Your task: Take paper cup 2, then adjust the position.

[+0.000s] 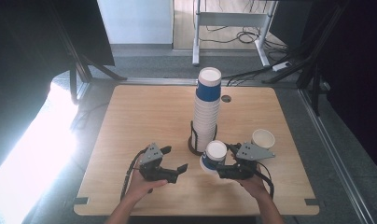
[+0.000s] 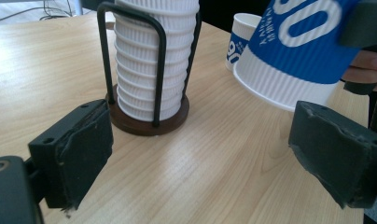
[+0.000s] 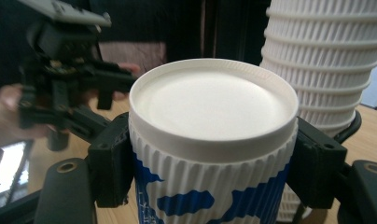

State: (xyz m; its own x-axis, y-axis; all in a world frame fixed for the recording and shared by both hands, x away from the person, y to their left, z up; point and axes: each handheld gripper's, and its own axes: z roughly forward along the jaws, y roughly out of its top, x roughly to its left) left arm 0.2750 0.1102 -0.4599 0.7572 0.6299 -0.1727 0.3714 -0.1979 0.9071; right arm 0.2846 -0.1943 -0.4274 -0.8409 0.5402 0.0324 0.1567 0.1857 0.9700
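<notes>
We hold a paper cup (image 1: 213, 157) in the right gripper (image 1: 222, 164), just at five o'clock of the centre of the tabletop (image 1: 144, 116). The cup is white and ribbed, with a blue band printed with white characters around its body, and its flat white bottom, ringed by a raised rim, faces up toward us. In the left gripper view it (image 2: 294, 51) hangs tilted above the wood, clear of the surface, its wider ribbed mouth edge pointing down and toward nine o'clock. In the right gripper view the cup (image 3: 212, 140) sits between our two black fingers (image 3: 113, 158), which press on its ribbed sides from either side, so the grip is closed on it.

Directly at eleven o'clock of the held cup stands a tall stack of cups (image 1: 206, 109), white and ribbed like ours, with a blue-banded one on top. The stack rests in a black wire holder (image 2: 156, 70) on a round dark base (image 2: 144, 123). The held cup is just beside the stack, and we cannot tell whether they touch.

At two o'clock of the held cup a second cup (image 1: 263, 138) stands upright on the tabletop, mouth open to the top.

At nine o'clock our left gripper (image 1: 173, 161) hovers near the wood, its fingers (image 2: 86, 149) spread wide with nothing between them.
</notes>
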